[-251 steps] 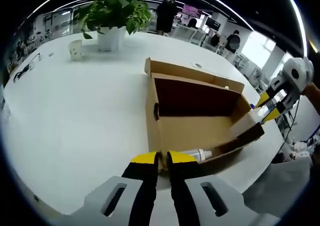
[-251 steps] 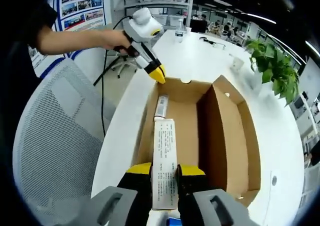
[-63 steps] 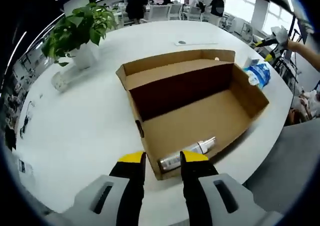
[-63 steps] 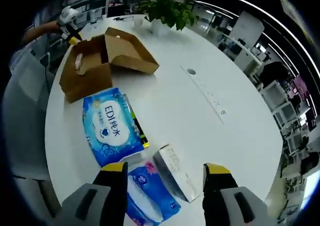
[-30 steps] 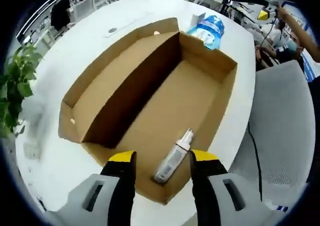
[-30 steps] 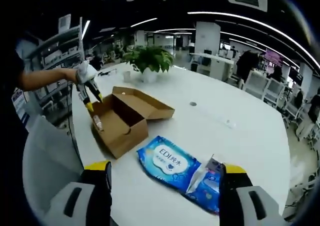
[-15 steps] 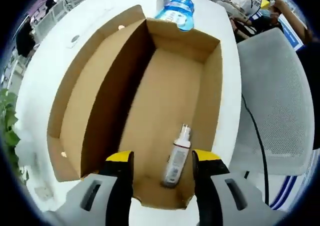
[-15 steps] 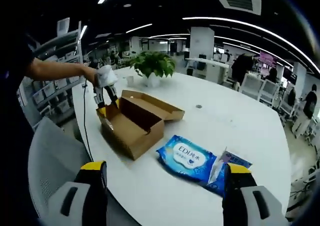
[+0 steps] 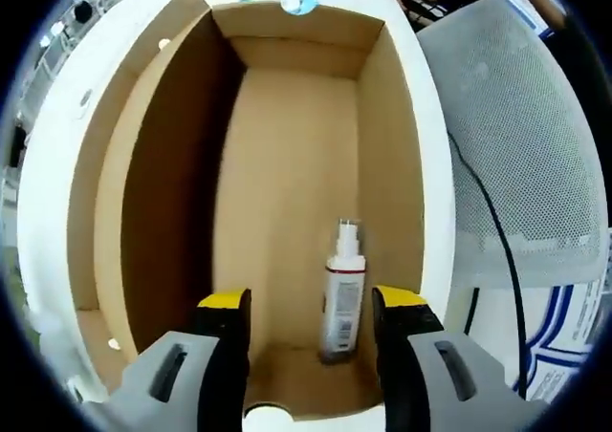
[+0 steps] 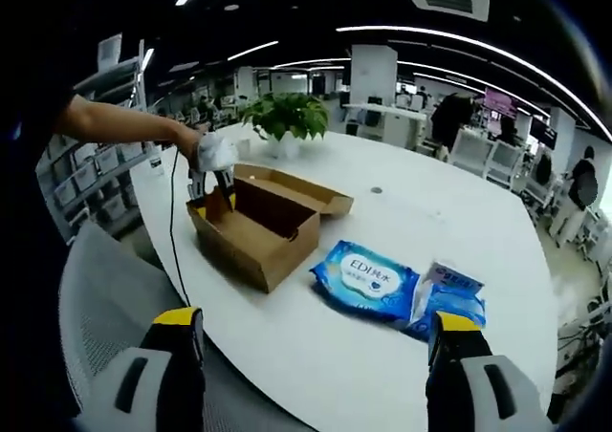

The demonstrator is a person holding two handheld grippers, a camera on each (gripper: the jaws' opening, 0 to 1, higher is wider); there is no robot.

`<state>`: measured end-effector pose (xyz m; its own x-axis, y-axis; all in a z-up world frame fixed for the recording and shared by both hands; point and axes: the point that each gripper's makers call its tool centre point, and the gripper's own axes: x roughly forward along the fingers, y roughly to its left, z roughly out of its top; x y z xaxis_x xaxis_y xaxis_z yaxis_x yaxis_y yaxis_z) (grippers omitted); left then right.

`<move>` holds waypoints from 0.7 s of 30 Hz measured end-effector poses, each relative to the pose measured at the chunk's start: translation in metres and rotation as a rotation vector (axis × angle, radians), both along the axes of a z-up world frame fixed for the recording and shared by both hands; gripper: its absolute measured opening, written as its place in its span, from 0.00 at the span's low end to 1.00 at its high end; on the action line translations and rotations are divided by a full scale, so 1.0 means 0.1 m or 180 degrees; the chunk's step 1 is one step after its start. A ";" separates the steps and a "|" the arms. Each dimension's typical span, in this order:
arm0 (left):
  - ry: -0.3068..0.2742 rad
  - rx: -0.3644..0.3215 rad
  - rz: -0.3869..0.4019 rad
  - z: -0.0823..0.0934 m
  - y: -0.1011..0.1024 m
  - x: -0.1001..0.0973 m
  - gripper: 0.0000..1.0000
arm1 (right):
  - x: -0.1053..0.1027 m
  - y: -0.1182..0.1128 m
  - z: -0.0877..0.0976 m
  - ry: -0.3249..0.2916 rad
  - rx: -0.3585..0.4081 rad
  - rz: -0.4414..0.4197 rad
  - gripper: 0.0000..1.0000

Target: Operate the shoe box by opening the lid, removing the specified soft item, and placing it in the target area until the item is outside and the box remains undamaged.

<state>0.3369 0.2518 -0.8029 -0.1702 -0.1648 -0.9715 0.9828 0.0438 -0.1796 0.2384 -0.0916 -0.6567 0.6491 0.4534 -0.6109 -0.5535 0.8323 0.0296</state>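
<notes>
Compared with half a second ago, the left gripper view looks more steeply down into the open shoe box (image 9: 287, 164), and the spray bottle (image 9: 342, 293) now lies nearly straight along the box floor. The left hand-held gripper (image 9: 311, 308) hangs over the near end of the box with jaws apart on either side of the bottle, holding nothing. The right hand-held gripper (image 10: 311, 332) is spread wide and empty above the white bench (image 10: 382, 356), where the blue tissue pack (image 10: 371, 279) lies outside the box, beside a smaller pack (image 10: 448, 293).
</notes>
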 end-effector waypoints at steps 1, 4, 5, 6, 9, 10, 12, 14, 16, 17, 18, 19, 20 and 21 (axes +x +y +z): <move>0.0028 -0.0010 -0.0025 -0.02 -0.01 -0.01 0.51 | -0.01 -0.01 0.00 0.0010 0.0020 -0.0036 0.98; 0.0050 -0.0018 -0.0052 -0.05 -0.02 -0.01 0.51 | -0.04 -0.06 -0.03 0.0034 0.0062 -0.0145 0.98; 0.0052 -0.0024 -0.0051 -0.07 -0.03 -0.02 0.51 | -0.05 -0.09 -0.04 0.0040 0.0041 -0.0183 0.98; 0.0056 -0.0023 -0.0043 -0.09 -0.03 -0.02 0.50 | -0.07 -0.12 -0.05 0.0041 0.0001 -0.0219 0.98; 0.0059 -0.0038 -0.0060 -0.14 -0.03 -0.05 0.47 | -0.10 -0.14 -0.06 0.0059 0.0086 -0.0307 0.98; 0.0063 -0.0043 -0.0056 -0.15 -0.03 -0.06 0.46 | -0.12 -0.14 -0.07 0.0064 0.0102 -0.0319 0.98; 0.0100 -0.0064 -0.0009 -0.17 -0.03 -0.07 0.47 | -0.15 -0.16 -0.09 0.0082 0.0088 -0.0354 0.98; 0.0078 -0.0093 0.0014 -0.19 -0.04 -0.08 0.49 | -0.17 -0.17 -0.11 0.0097 0.0068 -0.0368 0.97; 0.0026 -0.0041 0.0008 -0.24 0.00 -0.08 0.48 | -0.17 -0.18 -0.12 0.0108 0.0067 -0.0396 0.97; -0.0004 -0.0020 0.0003 -0.26 0.01 -0.07 0.48 | -0.18 -0.19 -0.12 0.0108 0.0068 -0.0404 0.97; -0.0027 0.0010 -0.0017 -0.29 0.04 -0.07 0.48 | -0.17 -0.19 -0.12 0.0105 0.0073 -0.0414 0.97; -0.0043 0.0017 -0.0016 -0.30 0.05 -0.06 0.48 | -0.18 -0.19 -0.12 0.0106 0.0077 -0.0415 0.97; -0.0060 0.0024 -0.0001 -0.31 0.06 -0.06 0.48 | -0.18 -0.19 -0.12 0.0107 0.0077 -0.0414 0.97; -0.0077 0.0013 0.0033 -0.32 0.07 -0.04 0.48 | -0.18 -0.19 -0.12 0.0111 0.0060 -0.0414 0.96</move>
<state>0.3325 0.2587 -0.8346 -0.1448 -0.1624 -0.9760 0.9863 0.0548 -0.1554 0.2207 -0.1107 -0.6691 0.6817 0.3784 -0.6262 -0.4393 0.8961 0.0633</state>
